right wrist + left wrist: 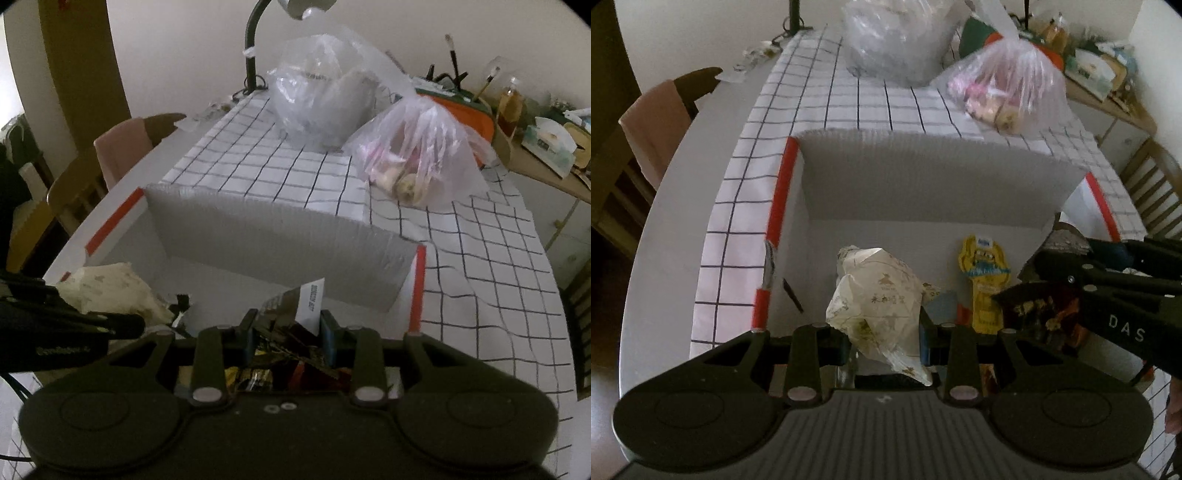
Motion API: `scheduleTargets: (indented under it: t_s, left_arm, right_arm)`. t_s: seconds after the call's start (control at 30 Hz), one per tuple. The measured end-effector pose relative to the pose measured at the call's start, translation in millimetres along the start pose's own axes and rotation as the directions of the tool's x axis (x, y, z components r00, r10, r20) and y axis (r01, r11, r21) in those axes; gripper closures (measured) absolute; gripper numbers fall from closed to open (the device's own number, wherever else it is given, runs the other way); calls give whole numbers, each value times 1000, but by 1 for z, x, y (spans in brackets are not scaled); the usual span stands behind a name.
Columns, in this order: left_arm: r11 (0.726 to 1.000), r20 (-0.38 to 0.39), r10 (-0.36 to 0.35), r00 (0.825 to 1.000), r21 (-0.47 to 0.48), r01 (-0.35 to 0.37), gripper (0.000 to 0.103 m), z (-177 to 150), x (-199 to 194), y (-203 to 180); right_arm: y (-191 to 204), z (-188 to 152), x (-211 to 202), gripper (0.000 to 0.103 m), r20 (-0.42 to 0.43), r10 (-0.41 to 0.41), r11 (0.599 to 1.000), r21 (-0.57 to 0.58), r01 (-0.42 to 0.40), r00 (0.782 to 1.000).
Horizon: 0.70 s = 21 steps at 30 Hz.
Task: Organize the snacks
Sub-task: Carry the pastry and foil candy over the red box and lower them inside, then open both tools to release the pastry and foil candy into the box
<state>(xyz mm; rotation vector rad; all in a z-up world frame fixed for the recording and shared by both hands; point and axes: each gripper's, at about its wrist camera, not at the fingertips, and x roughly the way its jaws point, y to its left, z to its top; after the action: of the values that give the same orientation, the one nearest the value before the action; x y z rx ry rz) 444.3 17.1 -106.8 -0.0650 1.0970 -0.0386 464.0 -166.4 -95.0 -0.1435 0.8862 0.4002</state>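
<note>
While both snack packs hang over the open white box (798, 206), each behaves as a light, crushable load. The cream paper-look packet (875, 306) sits clamped between the fingers (923, 332) of the left gripper (884, 341); its wrapper is crumpled and puffed, so it is judged soft, nearly weightless and easy to deform. The hold falls on its lower gathered end, which suits it: a pinch on the sealed edge spares the contents. The dark foil packet (284, 328) with a white label tab is clamped by the right gripper (286, 334), whose fingers (327, 339) are closed almost fully on it. Foil film is judged slick and crackly, so a flat seam is the safer place to grip, and a loose hold could let it slide out.

Inside the box, a yellow snack pouch (984, 284) with a cartoon print lies on the floor near the right wall, and a small blue and red item beside it is too hidden to identify. The rest of the floor that shows is bare. The box has red-taped rims and stands on a grid-patterned cloth (849, 107) over the worktop.

Beyond the box, two clear plastic bags stand on the cloth: a large one (321, 96) with pale contents, and a smaller one (417, 155) holding pink-wrapped items.
</note>
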Motion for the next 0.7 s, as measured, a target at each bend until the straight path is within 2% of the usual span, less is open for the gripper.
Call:
scheduleTargets:
  t_s: [0.13, 0.3, 0.4, 0.53, 0.7]
  left_arm:
    - [1000, -26, 13, 1000, 14, -13, 69, -4, 5, -4]
    - [999, -23, 29, 999, 16, -29, 69, -8, 1, -6]
    - [999, -11, 34, 999, 16, -34, 66, -8, -5, -9]
    - [1000, 20, 28, 999, 12, -28, 56, -9, -20, -12]
    - [999, 55, 35, 998, 11, -35, 54, -14, -41, -17]
  right_arm:
    - [2, -5, 5, 69, -22, 8, 1000, -7, -8, 1000]
    - [3, -9, 2, 67, -27, 14, 1000, -11, -14, 1000]
    - [4, -11, -4, 62, -29, 25, 1000, -13, -25, 999]
    - [3, -13, -16, 55, -11, 34, 999, -8, -34, 999]
    - [3, -15, -39, 46, 19, 54, 998, -12, -54, 998]
